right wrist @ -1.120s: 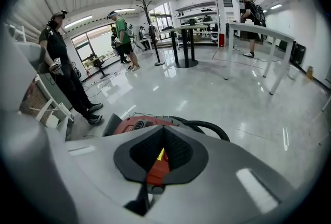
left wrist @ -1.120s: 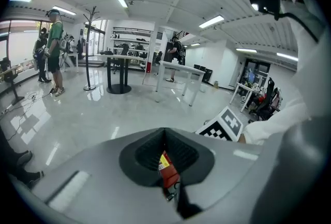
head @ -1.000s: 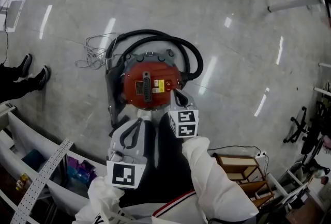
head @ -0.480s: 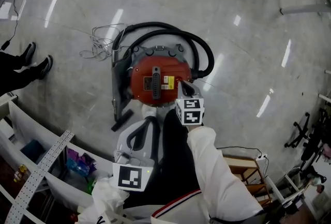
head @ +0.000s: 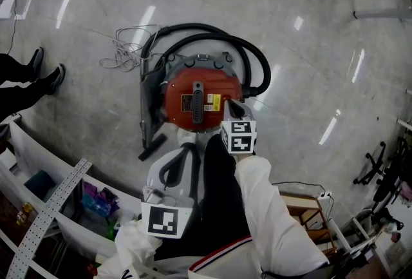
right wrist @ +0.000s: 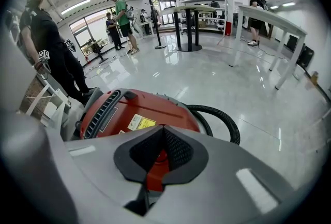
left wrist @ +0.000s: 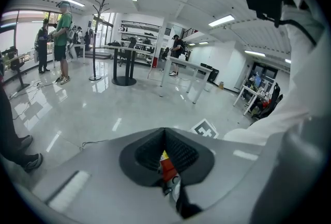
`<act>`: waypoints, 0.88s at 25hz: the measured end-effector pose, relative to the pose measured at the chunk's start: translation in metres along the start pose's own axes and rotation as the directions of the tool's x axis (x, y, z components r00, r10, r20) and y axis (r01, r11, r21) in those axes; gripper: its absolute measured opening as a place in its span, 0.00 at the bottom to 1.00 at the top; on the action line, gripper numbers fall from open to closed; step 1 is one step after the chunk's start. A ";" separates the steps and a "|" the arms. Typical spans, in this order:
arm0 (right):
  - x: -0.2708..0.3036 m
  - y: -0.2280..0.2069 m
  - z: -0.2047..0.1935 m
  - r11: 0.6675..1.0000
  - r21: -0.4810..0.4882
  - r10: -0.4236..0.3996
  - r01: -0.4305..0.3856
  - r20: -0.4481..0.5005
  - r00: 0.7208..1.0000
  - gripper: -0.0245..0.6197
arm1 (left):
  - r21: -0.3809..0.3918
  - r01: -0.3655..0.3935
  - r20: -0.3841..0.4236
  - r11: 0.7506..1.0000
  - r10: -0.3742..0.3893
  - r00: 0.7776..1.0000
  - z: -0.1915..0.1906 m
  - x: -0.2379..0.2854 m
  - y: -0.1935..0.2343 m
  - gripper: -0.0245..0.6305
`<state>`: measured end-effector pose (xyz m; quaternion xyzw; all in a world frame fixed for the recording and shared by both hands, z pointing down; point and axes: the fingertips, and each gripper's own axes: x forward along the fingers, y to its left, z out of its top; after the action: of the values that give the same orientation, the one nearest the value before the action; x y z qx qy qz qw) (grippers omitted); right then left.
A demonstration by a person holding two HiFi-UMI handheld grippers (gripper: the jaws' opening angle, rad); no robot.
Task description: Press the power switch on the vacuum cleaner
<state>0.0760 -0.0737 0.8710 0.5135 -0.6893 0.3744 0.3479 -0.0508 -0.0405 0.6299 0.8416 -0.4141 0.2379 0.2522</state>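
The vacuum cleaner (head: 193,100) stands on the floor right in front of me, with a round red lid, a yellow label and a black hose (head: 252,62) looped round its far side. My right gripper (head: 233,106) is shut and its tip lies at the lid's right near edge. In the right gripper view the red lid (right wrist: 135,110) fills the space just past the closed right gripper (right wrist: 164,129). The power switch does not show in any view. My left gripper (head: 187,149) is shut on nothing and held back near my body. The left gripper (left wrist: 165,132) points across the room.
A grey floor nozzle with its tube (head: 147,113) lies along the vacuum's left side, and a tangle of white cable (head: 125,47) sits behind it. A person's shoes (head: 45,75) are at the left. Shelving with bins (head: 58,207) is at lower left. A wooden crate (head: 302,207) is at lower right.
The head view has shifted, so the vacuum sits a little lower and further right. The right gripper has edged forward along the lid's right edge. The left gripper stays back.
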 end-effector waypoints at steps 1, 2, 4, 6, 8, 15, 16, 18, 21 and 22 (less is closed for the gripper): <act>0.000 0.000 0.000 1.000 -0.001 -0.001 0.001 -0.001 1.000 0.04 | 0.002 0.001 0.001 1.000 -0.001 1.000 0.000 0.000 0.001 0.04; 0.000 0.000 0.000 1.000 -0.002 -0.002 0.002 0.000 1.000 0.04 | 0.001 0.000 0.002 1.000 0.000 1.000 0.000 0.000 0.001 0.04; 0.000 0.000 0.000 1.000 -0.003 0.000 0.000 0.002 1.000 0.04 | -0.012 -0.003 -0.001 1.000 0.003 1.000 -0.001 0.001 0.003 0.04; 0.000 0.000 0.001 1.000 -0.004 0.001 -0.001 0.002 1.000 0.04 | -0.015 -0.004 -0.007 1.000 0.003 1.000 -0.002 0.004 0.005 0.04; 0.001 -0.001 0.002 1.000 -0.006 0.002 -0.002 0.002 1.000 0.04 | -0.017 -0.005 -0.013 1.000 0.004 1.000 -0.003 0.007 0.007 0.04; 0.002 0.000 0.001 1.000 -0.010 0.001 -0.001 -0.003 1.000 0.04 | -0.037 -0.006 -0.015 0.999 0.005 1.000 0.001 0.018 0.013 0.04; 0.002 0.000 0.001 1.000 -0.011 0.002 -0.002 -0.003 1.000 0.04 | -0.037 -0.006 -0.015 0.999 0.005 1.000 0.002 0.019 0.014 0.04; 0.001 0.000 0.001 1.000 -0.012 0.002 -0.003 -0.004 1.000 0.04 | -0.037 -0.006 -0.015 0.999 0.005 1.000 0.004 0.022 0.015 0.04; 0.001 0.001 0.002 1.000 -0.014 0.004 -0.004 -0.005 1.000 0.04 | -0.041 -0.006 -0.016 0.999 0.006 1.000 0.006 0.023 0.015 0.04; 0.001 0.001 0.002 1.000 -0.015 0.004 -0.005 -0.004 1.000 0.04 | -0.043 -0.006 -0.016 0.999 0.006 1.000 0.006 0.024 0.015 0.04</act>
<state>0.0744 -0.0755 0.8709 0.5086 -0.6925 0.3710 0.3522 -0.0488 -0.0661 0.6428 0.8328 -0.4197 0.2363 0.2728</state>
